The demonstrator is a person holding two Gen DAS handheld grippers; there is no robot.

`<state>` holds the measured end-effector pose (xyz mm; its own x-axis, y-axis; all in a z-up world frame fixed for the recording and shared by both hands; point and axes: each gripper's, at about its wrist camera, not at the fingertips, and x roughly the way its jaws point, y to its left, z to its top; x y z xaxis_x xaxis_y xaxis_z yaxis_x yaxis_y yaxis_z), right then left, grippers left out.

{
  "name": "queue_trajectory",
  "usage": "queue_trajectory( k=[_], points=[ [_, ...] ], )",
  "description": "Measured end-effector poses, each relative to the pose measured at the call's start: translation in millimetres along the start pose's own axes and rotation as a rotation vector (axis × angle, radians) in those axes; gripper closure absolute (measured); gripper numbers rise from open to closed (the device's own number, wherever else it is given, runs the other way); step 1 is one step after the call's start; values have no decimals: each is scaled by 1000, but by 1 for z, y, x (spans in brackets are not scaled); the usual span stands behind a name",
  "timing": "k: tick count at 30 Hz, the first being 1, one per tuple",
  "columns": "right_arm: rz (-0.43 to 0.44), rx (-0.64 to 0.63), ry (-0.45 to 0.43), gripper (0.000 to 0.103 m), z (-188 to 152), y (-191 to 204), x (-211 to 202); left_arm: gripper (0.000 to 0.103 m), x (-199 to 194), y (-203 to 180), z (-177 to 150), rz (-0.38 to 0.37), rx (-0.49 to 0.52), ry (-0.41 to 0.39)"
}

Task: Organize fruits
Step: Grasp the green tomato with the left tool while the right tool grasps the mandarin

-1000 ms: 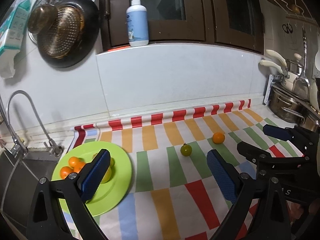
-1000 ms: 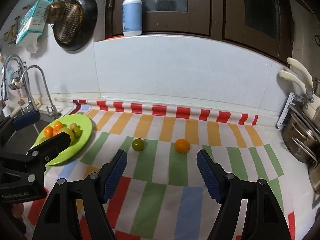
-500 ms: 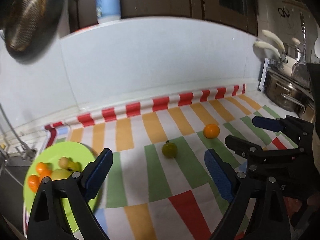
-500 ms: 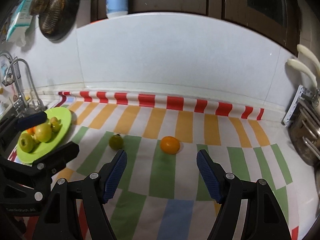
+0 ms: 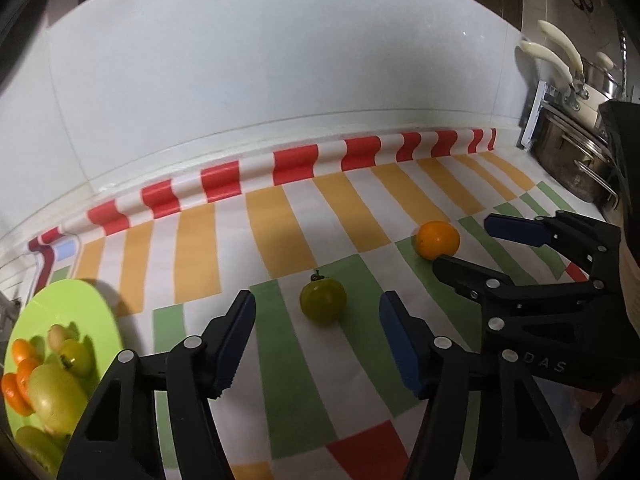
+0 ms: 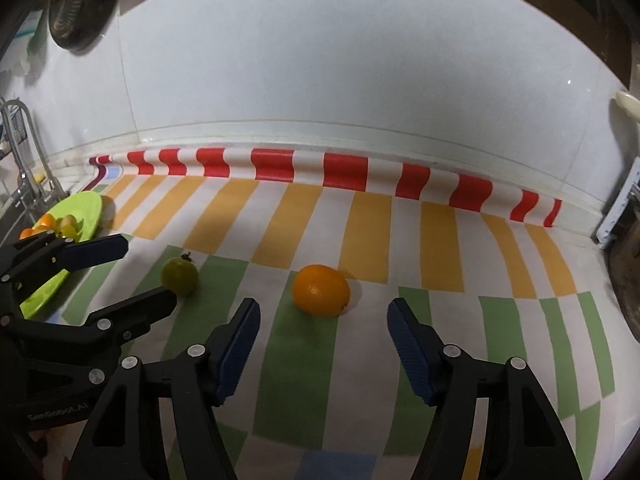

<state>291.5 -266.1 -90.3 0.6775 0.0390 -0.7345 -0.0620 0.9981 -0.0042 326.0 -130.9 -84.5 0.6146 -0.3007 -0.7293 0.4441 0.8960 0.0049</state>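
Both hand-held grippers, jaws just narrowing yet apart, grip nothing: left (image 5: pixel 316 340) frames green tomato (image 5: pixel 322 300), right (image 6: pixel 320 344) orange (image 6: pixel 321 290).

Two markings are legible, both on gripper bodies. In the left wrist view, the black body of the right gripper (image 5: pixel 466 242) carries the pale letters "DAS", the visible end of a longer marking whose start is hidden. In the right wrist view, the black body of the left gripper (image 6: pixel 148 270) carries the pale word "SenRobot.AI"; its small, blurred letters make this reading uncertain. No other text is readable.
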Motion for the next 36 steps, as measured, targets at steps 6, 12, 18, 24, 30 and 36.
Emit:
queue_trajectory(
  k=[6,12,18,24,30,36],
  points=[
    [5,-1,23,47,8,-4,15,54,16,-1,4,-12,13,26],
    [18,-2,32,56,11,-7,22,70,24,-1,6,-9,15,47],
    [37,1,59,67,11,-3,30,74,28,0,6,-21,2,61],
    [27,-10,32,67,8,3,19,75,15,3,5,-15,-9,38],
    [28,-17,-10,67,7,13,-7,75,-12,4,2,-4,-16,-2],
    [37,-12,-50,67,5,23,-37,75,-43,5,-3,4,-30,-46]
  ],
)
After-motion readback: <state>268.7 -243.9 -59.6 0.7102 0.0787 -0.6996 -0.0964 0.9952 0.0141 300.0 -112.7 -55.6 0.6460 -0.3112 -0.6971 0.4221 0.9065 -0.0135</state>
